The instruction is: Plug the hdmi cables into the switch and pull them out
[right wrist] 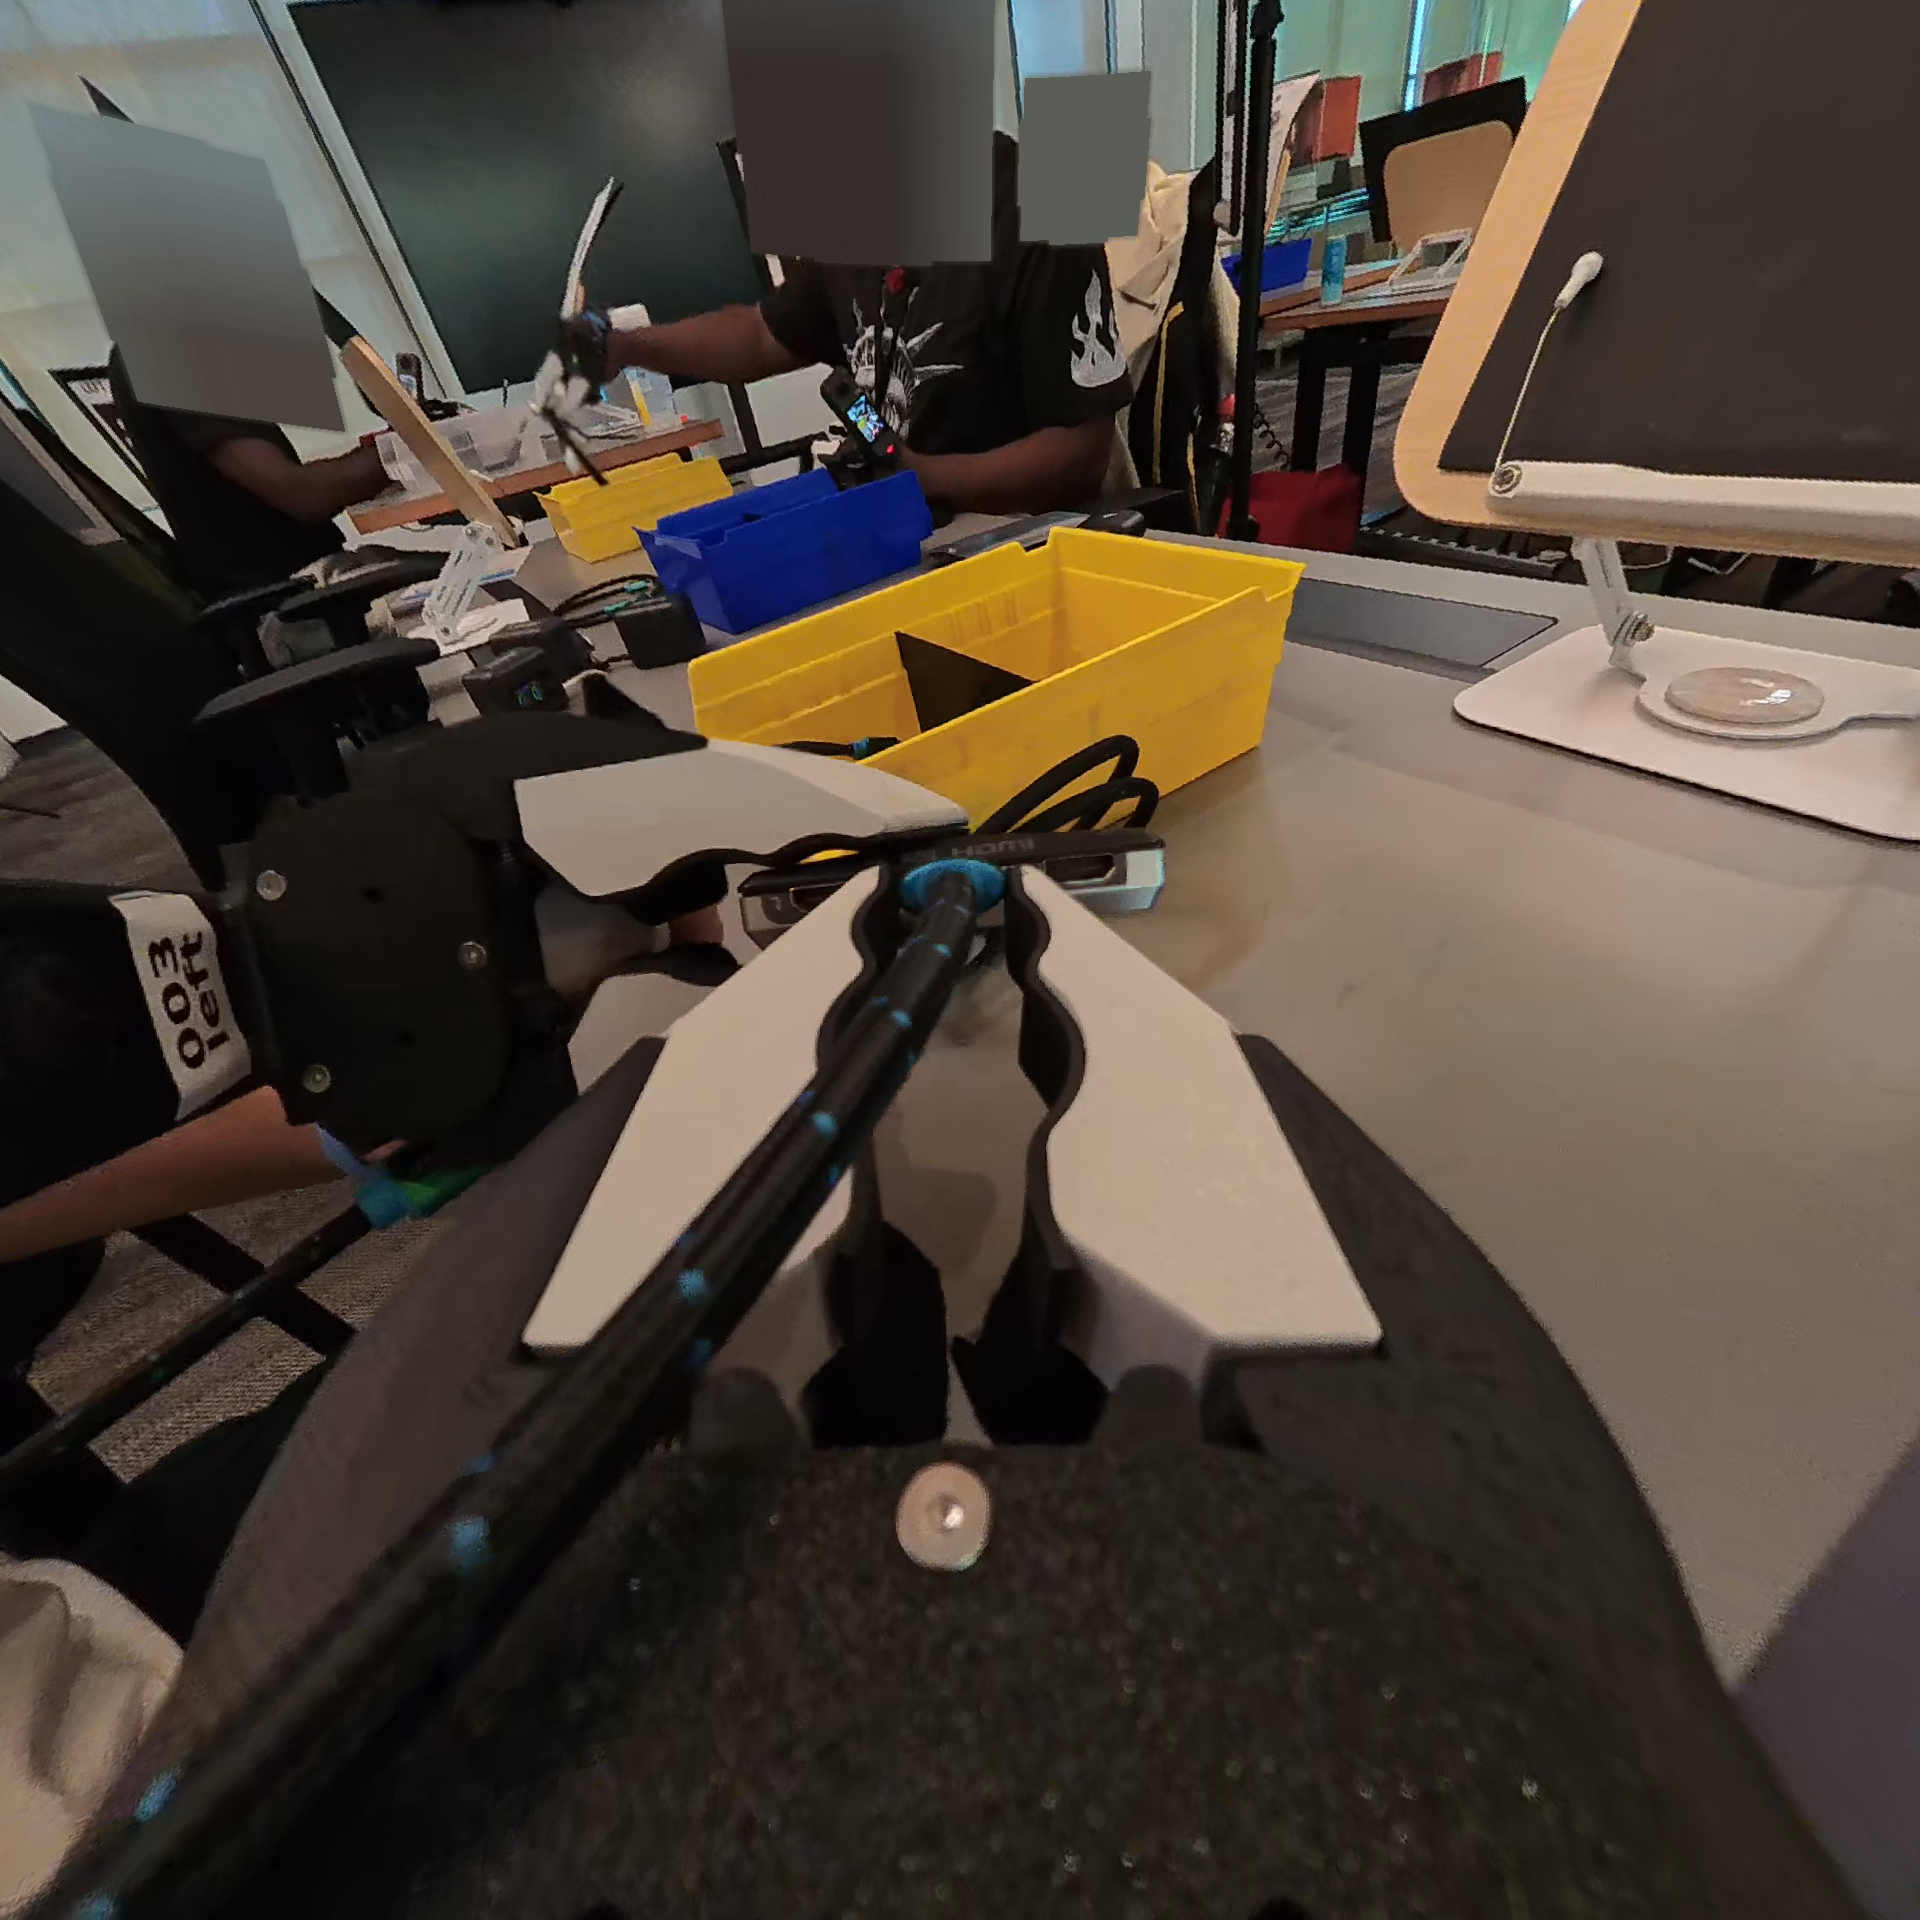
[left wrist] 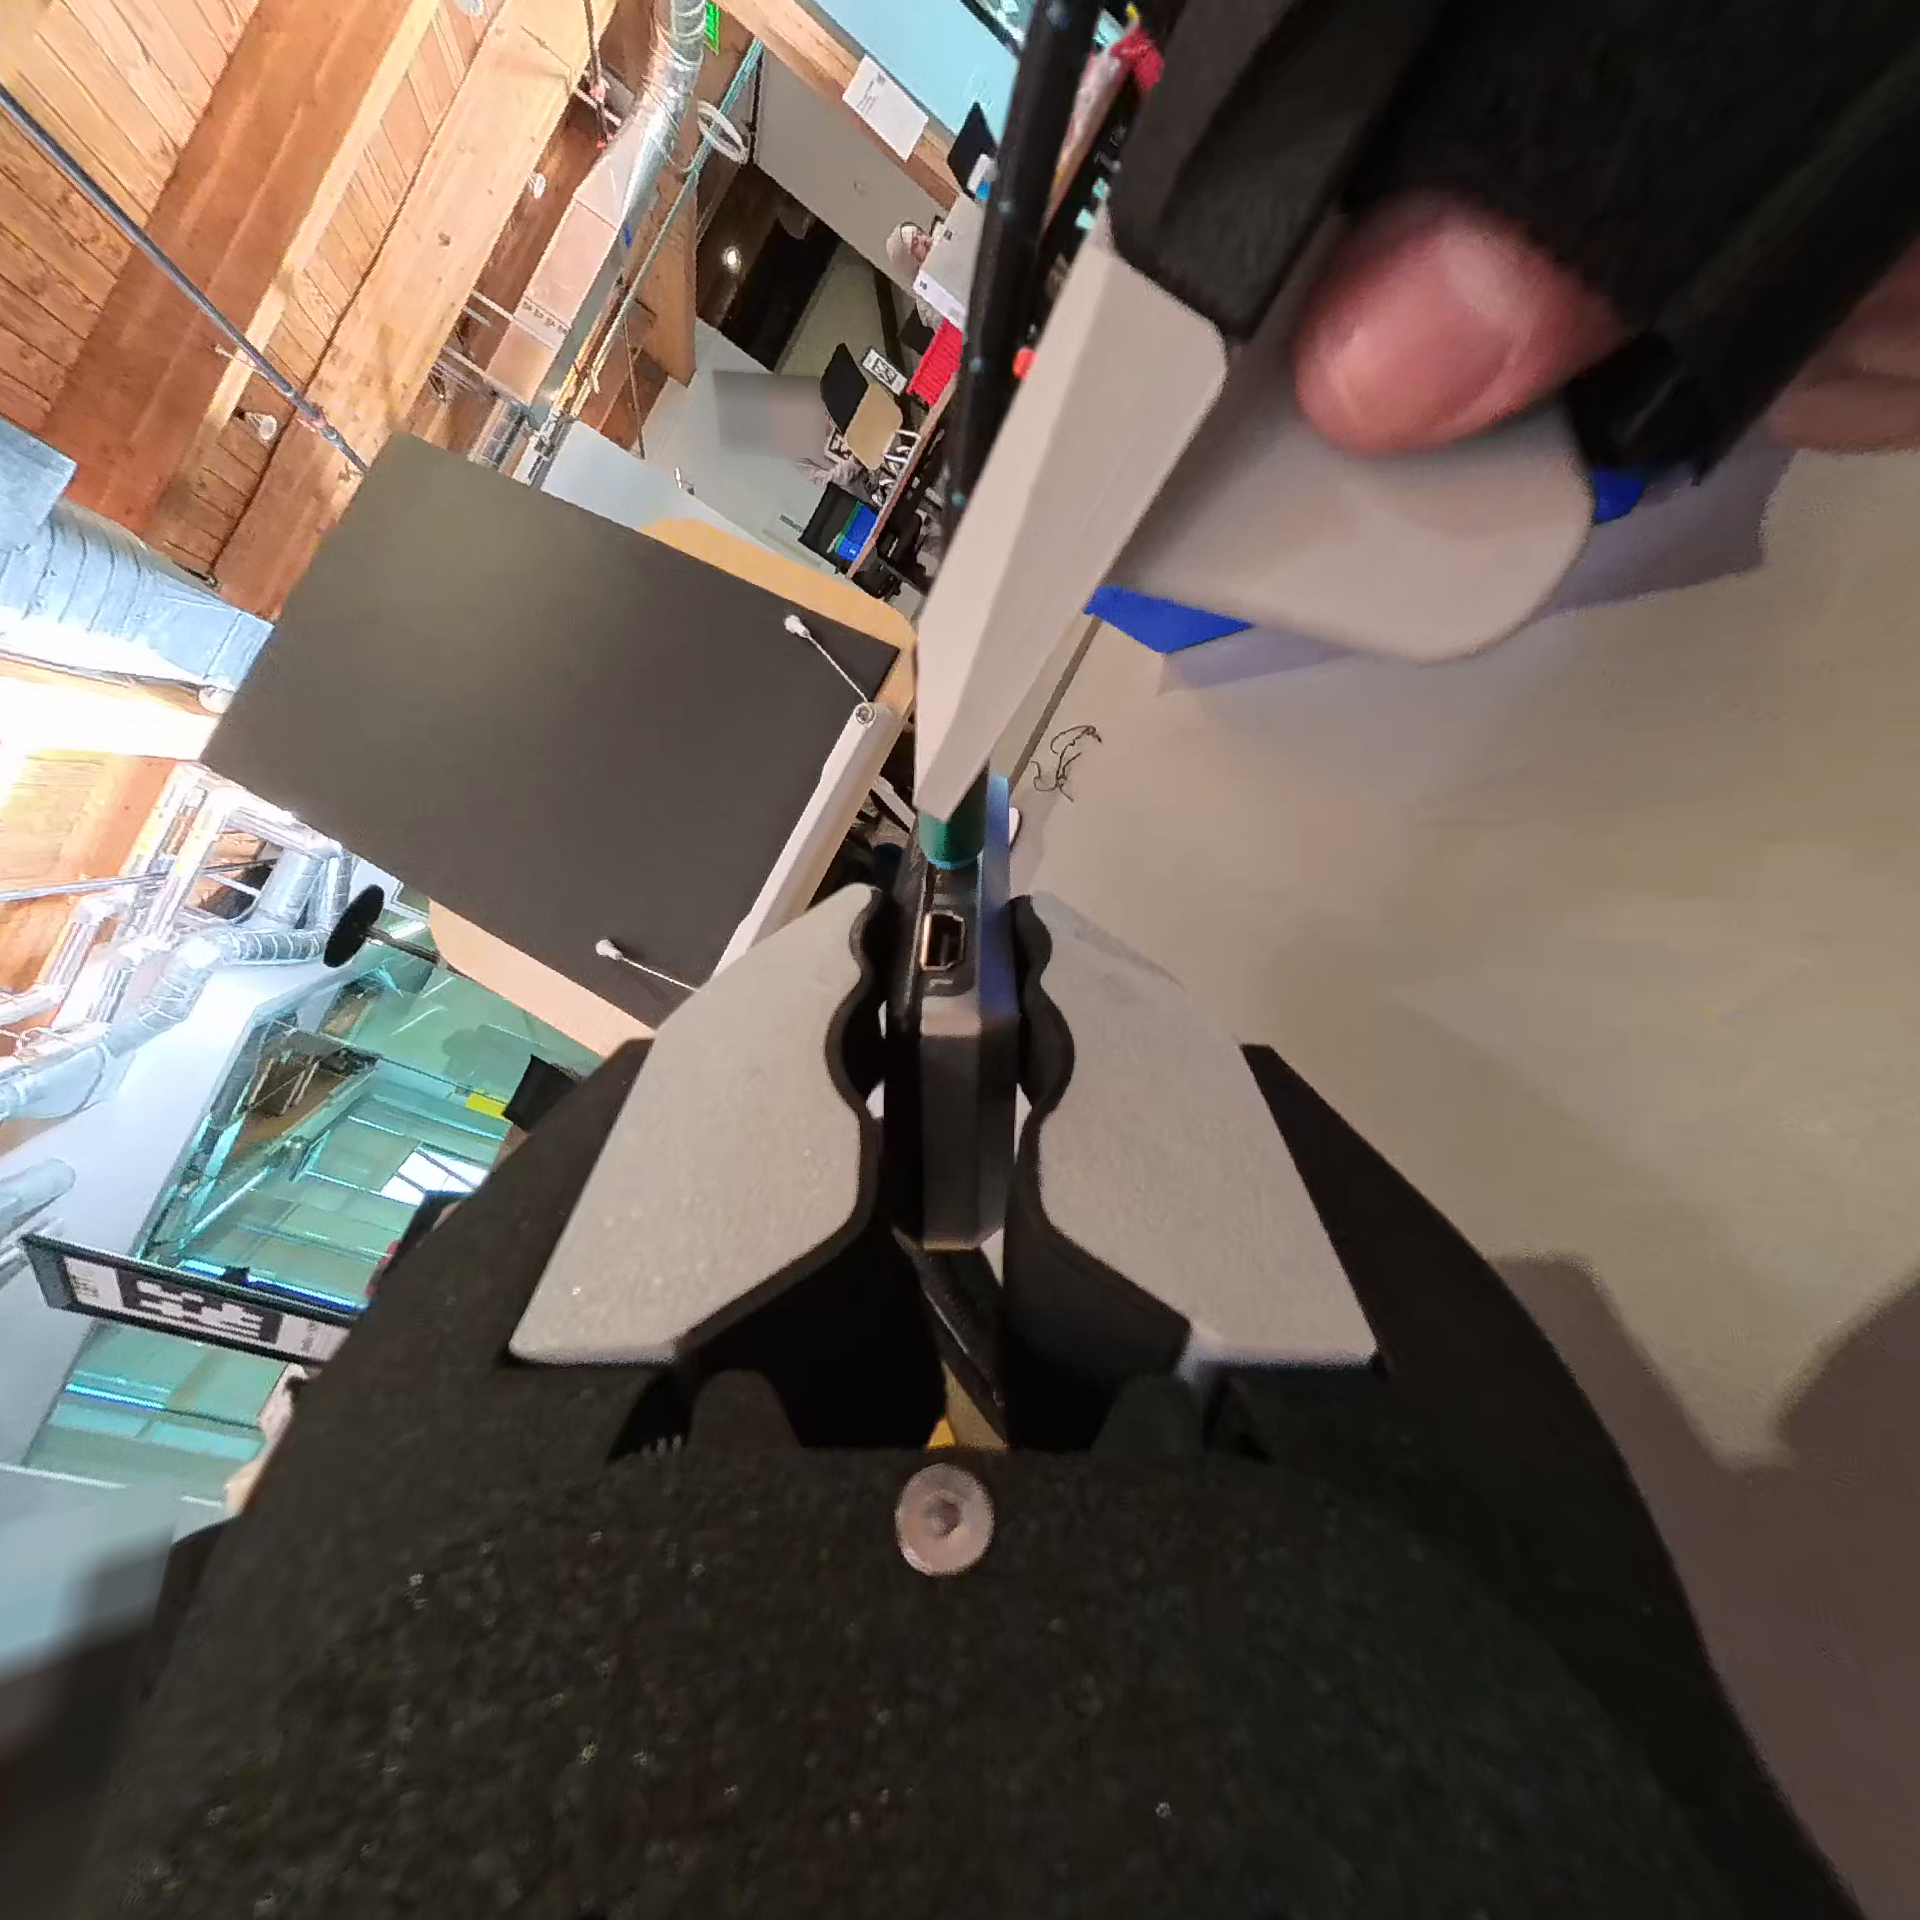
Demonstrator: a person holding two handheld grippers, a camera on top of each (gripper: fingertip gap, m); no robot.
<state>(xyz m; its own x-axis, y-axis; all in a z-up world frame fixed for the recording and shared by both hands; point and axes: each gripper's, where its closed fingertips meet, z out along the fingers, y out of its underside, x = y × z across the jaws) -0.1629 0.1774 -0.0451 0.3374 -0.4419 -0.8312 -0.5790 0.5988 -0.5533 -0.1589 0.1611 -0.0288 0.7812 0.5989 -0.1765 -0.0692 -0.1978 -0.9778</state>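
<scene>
Above a grey desk [right wrist: 1455, 935], the left claw [left wrist: 940, 951] pinches the small, rigid switch [left wrist: 951, 1091] by its flat faces. The right claw [right wrist: 951, 899] clamps the stiff plug end of a springy braided HDMI cable [right wrist: 831, 1101] at a port, likely the best hold.

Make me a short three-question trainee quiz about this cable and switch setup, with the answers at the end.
1. True or false: the left gripper is clamped on the flat dark grey switch box.
2. Which gripper holds the black braided cable with blue flecks near its plug? A) left B) right C) neither
3. Fill in: the nearest bin behind the switch box is the colour ____.

Key: 1 true; 2 B; 3 yellow.
</scene>
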